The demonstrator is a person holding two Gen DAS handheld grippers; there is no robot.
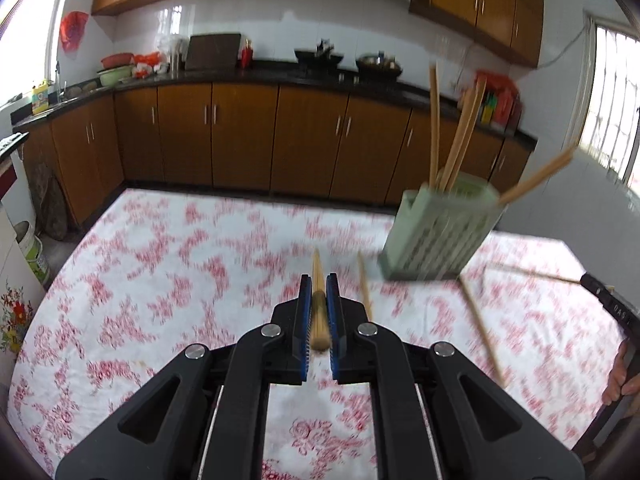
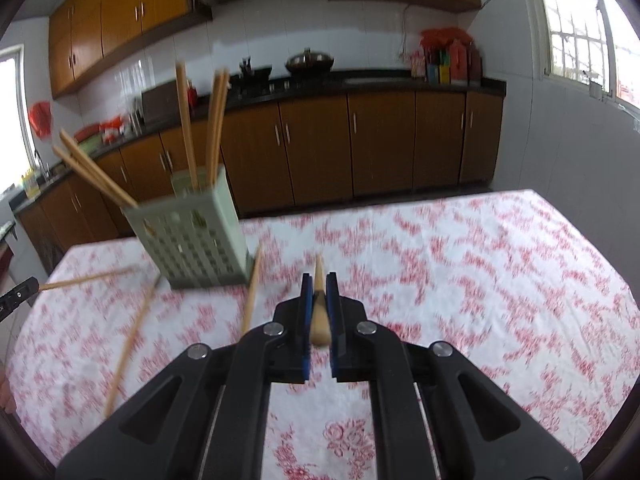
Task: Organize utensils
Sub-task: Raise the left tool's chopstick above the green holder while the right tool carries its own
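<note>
My left gripper [image 1: 319, 282] is shut on a wooden chopstick [image 1: 319, 312] and holds it above the table. My right gripper [image 2: 319, 282] is shut on another wooden chopstick [image 2: 319, 308], also above the table. A pale green slotted utensil holder [image 1: 440, 228] stands on the table, right of the left gripper; in the right wrist view the holder [image 2: 196, 240] is to the left. Several chopsticks stand in it. Loose chopsticks [image 1: 482, 332] lie on the cloth beside it, also seen in the right wrist view [image 2: 130, 340].
The table has a white cloth with red flowers [image 1: 160, 280]. Brown kitchen cabinets [image 1: 240, 136] and a dark counter with pots run behind it. The right gripper's tip [image 1: 604, 296] shows at the right edge of the left wrist view.
</note>
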